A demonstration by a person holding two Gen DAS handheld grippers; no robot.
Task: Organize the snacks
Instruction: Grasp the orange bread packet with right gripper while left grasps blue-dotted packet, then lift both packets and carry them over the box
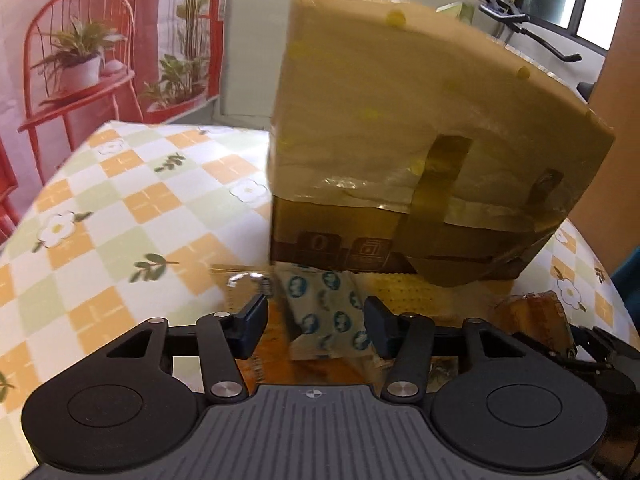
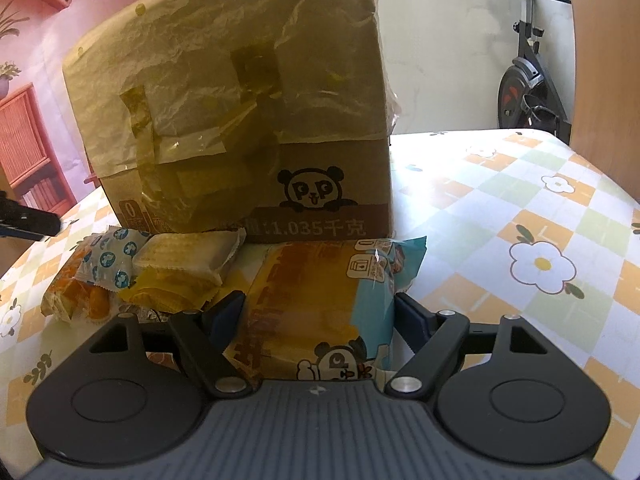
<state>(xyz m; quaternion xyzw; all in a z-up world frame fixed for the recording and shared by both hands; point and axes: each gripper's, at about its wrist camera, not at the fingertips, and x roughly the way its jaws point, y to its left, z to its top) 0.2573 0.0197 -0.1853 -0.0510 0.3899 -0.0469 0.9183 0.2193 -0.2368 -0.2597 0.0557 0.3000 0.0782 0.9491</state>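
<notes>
Straddling the large orange-and-blue panda snack packet point(image 2: 320, 312) at the cardboard box's point(image 2: 240, 112) six o'clock, the right gripper point(image 2: 320, 312) gaped unclenched, the left gripper point(image 1: 316, 320) likewise loose around the small blue-spotted white sachet point(image 1: 328, 316); either slippery wrapper looked liable to squirt free.

The taped cardboard box point(image 2: 236, 120) blocks the centre of both views, snack packets point(image 2: 160, 268) crowding its foot at lower left of the right wrist view; bare tablecloth point(image 2: 500, 216) lies open at right there; open tablecloth fills the left view's left half.
</notes>
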